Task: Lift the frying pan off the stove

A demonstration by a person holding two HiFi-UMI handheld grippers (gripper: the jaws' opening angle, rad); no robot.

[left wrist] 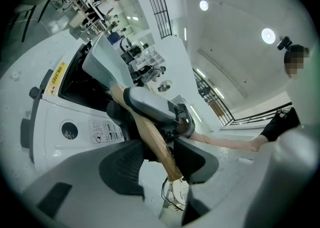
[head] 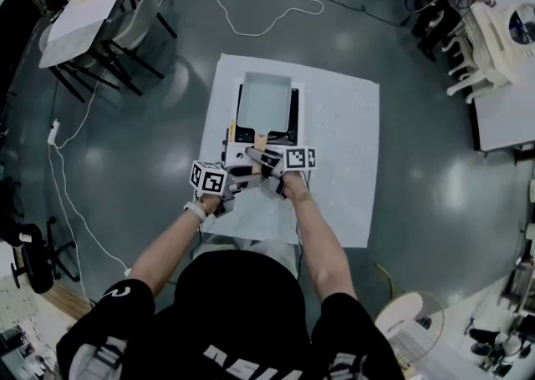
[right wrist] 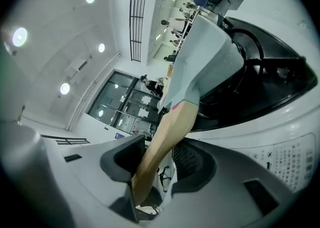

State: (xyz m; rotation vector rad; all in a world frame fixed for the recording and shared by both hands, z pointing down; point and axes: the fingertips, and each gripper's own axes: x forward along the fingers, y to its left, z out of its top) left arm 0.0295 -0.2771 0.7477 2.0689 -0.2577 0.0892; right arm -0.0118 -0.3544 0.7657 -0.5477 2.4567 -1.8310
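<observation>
At the bottom edge, person (head: 242,311): a black shirt was worn, and both forearms were stretched forward over the near part of the mat (head: 343,144).
Left gripper (left wrist: 157,158): it was held at the lower left of the pair in the head view. Its jaws were closed on the end of the handle (left wrist: 150,134), with both pads pressed against the wood.
Right gripper (right wrist: 157,164): it was held just beside the left one. Its jaws were likewise clamped on the handle, and wood filled the gap between the pads.
Handle: it was of pale wood and straight. It ran from between the jaws up to the pan (head: 265,103), and in the left gripper view it was crossed by the right gripper's grey body.
Stove (left wrist: 55,122): a white portable unit with a black top was seen. A round dial (left wrist: 70,131) and a printed label (left wrist: 105,132) were carried on its front, and a yellow sticker (left wrist: 56,76) near one corner.
Pan: it was grey and rectangular, and was set over the stove's black top with its handle toward the person. Whether its base rested on the supports could not be told.
Mat: it was white and was spread on the floor (head: 418,203) under the stove.
Floor: it was dark grey and glossy.
Cable (head: 242,27): it was white and was trailed across the floor beyond the mat.
Tables (head: 84,2): they were white and were set at the far left and far right, with chairs (head: 138,23) beside them.
</observation>
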